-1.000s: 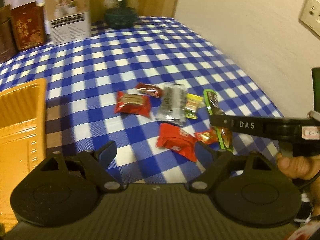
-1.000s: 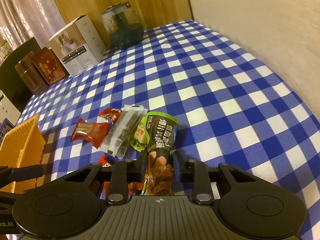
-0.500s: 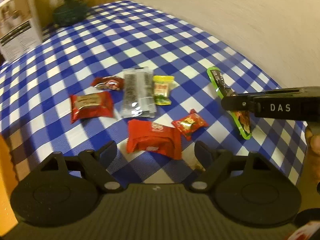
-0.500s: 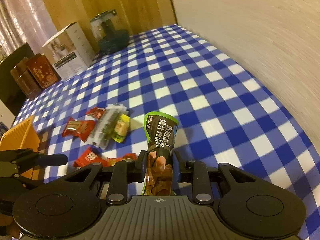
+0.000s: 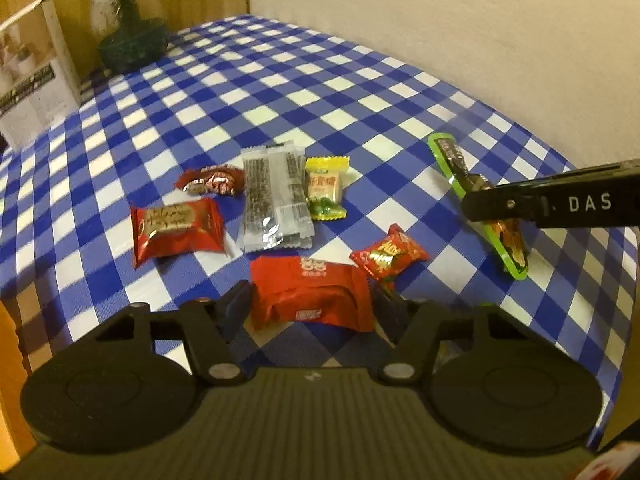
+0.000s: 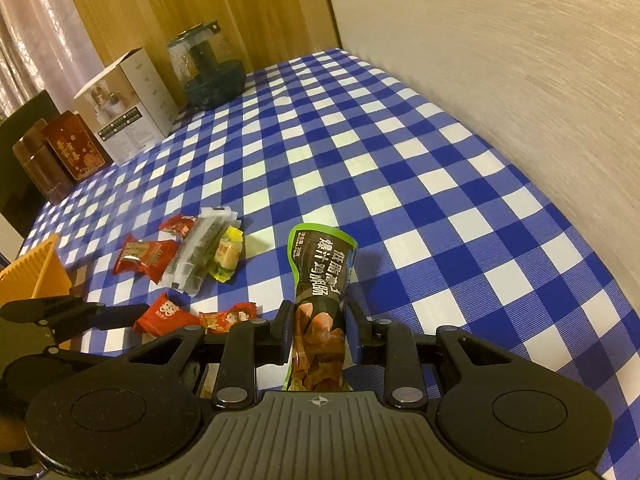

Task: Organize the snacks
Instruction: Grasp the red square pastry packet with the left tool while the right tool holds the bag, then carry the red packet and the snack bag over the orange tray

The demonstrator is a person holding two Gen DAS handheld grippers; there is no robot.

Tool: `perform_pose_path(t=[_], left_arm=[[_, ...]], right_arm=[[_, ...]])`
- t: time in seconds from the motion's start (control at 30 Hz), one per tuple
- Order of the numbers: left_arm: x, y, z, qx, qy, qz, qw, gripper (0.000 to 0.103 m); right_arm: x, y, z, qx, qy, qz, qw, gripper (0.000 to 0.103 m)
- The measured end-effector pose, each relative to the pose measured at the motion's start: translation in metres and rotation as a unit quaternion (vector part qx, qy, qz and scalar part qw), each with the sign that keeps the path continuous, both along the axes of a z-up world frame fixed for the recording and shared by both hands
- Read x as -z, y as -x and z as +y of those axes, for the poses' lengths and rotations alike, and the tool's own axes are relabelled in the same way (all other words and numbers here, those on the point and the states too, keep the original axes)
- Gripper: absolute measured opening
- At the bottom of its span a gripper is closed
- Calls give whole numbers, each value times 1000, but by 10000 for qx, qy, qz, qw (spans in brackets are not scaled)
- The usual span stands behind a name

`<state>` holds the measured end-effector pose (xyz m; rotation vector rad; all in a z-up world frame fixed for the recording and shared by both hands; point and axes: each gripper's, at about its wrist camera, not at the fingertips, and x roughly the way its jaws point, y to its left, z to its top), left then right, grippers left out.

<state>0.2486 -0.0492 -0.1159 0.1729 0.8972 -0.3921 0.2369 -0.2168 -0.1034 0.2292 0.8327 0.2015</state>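
Note:
Several snack packets lie on the blue checked tablecloth [image 5: 280,80]. My left gripper [image 5: 312,308] is open, with its fingers on either side of a large red packet [image 5: 312,294] on the cloth. Beyond it lie a small red candy [image 5: 390,258], a grey sachet [image 5: 274,196], a yellow-green candy [image 5: 325,186], a red packet [image 5: 176,226] and a dark red candy [image 5: 212,180]. My right gripper [image 6: 320,336] is shut on a long green-edged sausage packet [image 6: 320,280] and holds it above the cloth; the packet also shows in the left wrist view [image 5: 476,204].
An orange tray [image 6: 32,276] stands at the left edge. At the back stand a white box [image 6: 128,108], red tins [image 6: 68,152] and a dark green jar [image 6: 208,72]. A beige wall [image 6: 520,60] runs along the right side of the table.
My left gripper has swung right and come down around the large red packet. My right gripper has lifted the green-edged packet higher off the cloth.

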Motion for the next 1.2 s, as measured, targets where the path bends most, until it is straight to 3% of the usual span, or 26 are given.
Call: perform_pose_path(t=[0.13,0.3,0.63,1.2], left_arm=[[2,-3,-4,67,-77,-23,9999,59],[-2,-2,-2,-18,-24,-61,10000,41],[-12,17,17,-578,255,79,9980,38],[-75,77,45,-1313,726,-95,9886,38]], right_arm=[[0,1,1,4,-18,-9,10000,28],[-1,1,1,14,-36,-33,10000,28],[-6,5,3,-47,-99,-80,9999,28],[-51,49,28,-283,-97,-317,9991,28]])
